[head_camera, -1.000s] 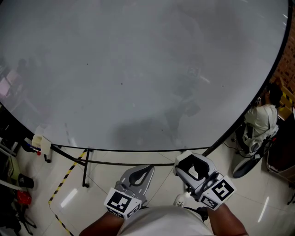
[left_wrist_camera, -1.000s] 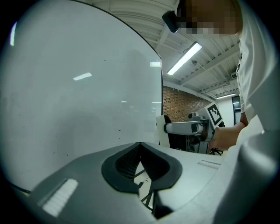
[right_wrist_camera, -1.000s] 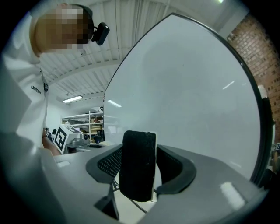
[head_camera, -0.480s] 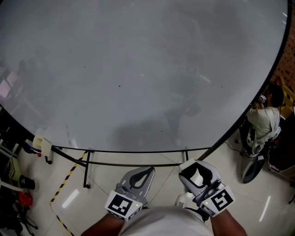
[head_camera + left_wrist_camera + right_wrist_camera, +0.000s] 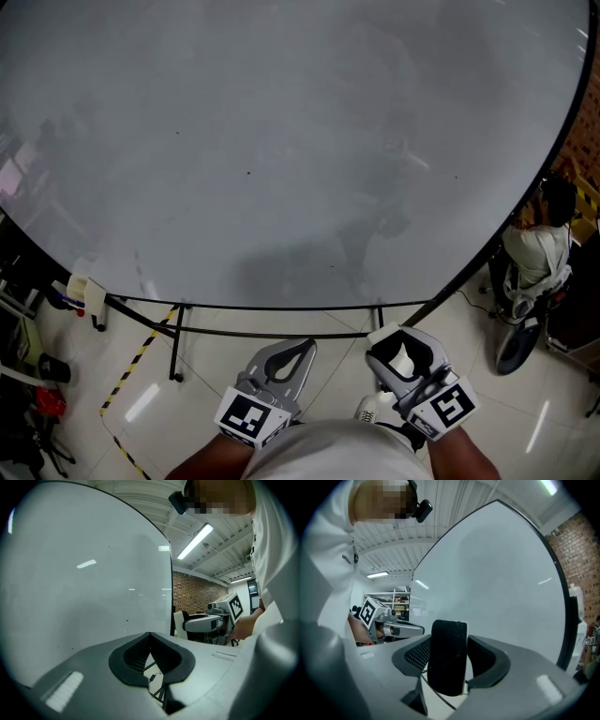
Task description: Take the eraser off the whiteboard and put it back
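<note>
I see a big whiteboard [image 5: 281, 141] that fills most of the head view. Both grippers are low in the frame, under the board's bottom edge, and neither one touches it.

The right gripper [image 5: 403, 345] is at the lower right. In the right gripper view a black eraser [image 5: 447, 658] stands up straight between its jaws, and the jaws are spread wide and press on both sides of it. The eraser is off the board (a bit of white shows along its right edge).

The left gripper [image 5: 302, 349] is at the lower middle, just beside the right one. In the left gripper view its jaws are closed with the tips together, and there is nothing between them.

Yellow and black tape [image 5: 136, 361] runs across the floor at the lower left. A person in white [image 5: 534, 248] is at the right edge, by a brick wall [image 5: 579, 131].
</note>
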The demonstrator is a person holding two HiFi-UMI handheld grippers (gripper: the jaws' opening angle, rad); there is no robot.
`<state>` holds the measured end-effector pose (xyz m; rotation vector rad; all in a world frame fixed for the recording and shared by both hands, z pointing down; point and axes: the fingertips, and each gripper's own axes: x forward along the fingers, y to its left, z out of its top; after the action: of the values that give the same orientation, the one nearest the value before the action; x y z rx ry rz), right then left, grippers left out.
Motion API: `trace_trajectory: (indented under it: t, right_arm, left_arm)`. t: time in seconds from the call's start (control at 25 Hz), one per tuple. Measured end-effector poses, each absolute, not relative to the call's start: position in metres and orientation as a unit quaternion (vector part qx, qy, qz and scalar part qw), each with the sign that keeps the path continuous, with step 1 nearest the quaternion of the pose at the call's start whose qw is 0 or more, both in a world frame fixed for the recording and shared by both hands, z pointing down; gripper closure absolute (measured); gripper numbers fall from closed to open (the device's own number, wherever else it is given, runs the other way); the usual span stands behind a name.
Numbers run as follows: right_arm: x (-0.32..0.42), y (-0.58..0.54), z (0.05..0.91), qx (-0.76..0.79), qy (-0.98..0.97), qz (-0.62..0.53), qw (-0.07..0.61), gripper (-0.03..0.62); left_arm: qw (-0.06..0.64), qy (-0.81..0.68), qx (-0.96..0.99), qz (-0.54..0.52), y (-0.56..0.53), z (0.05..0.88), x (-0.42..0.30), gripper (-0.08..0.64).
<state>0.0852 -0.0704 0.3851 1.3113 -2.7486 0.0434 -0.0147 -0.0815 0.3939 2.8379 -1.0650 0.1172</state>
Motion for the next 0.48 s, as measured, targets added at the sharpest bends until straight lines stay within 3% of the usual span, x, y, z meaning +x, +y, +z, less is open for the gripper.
trace_trajectory:
  t: [0.48]
  right_arm:
    - [0.0837, -0.0697, 0.3887, 0.431, -0.901, 0.019, 0.049, 0.359]
  left_arm:
    - [0.058, -0.345, 0.936, 0.028, -0.0788, 0.3939, -0.0156, 0.543]
